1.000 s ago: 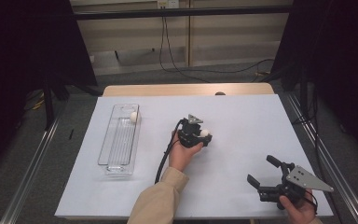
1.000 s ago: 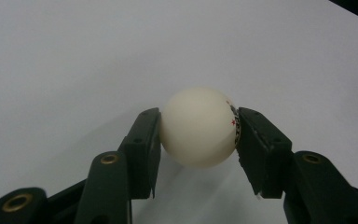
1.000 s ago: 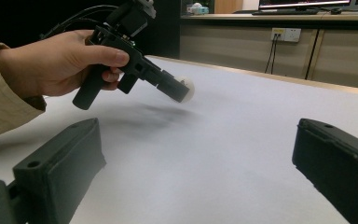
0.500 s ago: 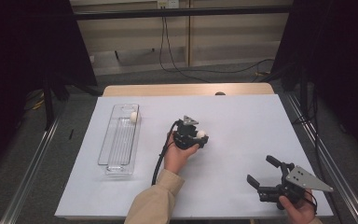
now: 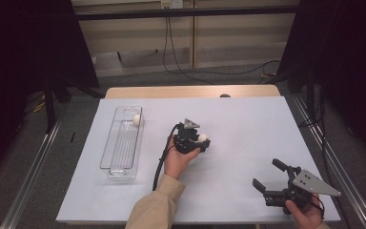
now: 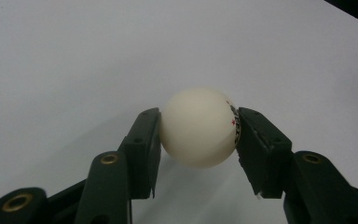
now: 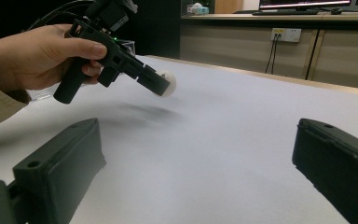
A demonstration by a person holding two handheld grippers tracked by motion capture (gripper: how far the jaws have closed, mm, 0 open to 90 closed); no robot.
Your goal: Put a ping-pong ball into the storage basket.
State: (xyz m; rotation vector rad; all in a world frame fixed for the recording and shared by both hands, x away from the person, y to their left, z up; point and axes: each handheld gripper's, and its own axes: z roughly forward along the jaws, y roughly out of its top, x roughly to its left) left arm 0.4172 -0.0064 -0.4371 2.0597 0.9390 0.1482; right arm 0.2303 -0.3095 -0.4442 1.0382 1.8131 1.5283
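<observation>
Left gripper (image 5: 201, 142) is up off the table (image 5: 248, 124), near the middle of the white surface, and its fingers (image 6: 142, 140) are clamped on a white ball (image 6: 198, 127), one finger on either side. In the left gripper view the ball sits squarely between the pads, with small red and dark print showing on its right side where the pad presses in. From the right gripper view you can see the hand (image 7: 32, 56) wrapped round the gripper's handle, the ball (image 7: 168, 84) held clear above the table, and a soft shadow on the white sheet beneath it.

Over at the table's near right corner, the right gripper (image 5: 266, 177) is held low in the other hand (image 5: 305, 212), fingers (image 7: 60, 168) spread wide with nothing between them, just bare white table showing in the gap.

On the left side of the table lies a clear tray (image 5: 122, 143), long and narrow, running from the near side toward the far edge. A second ball (image 5: 137, 119) rests inside it at the far end. The tray is well apart from the left gripper and its ball.
</observation>
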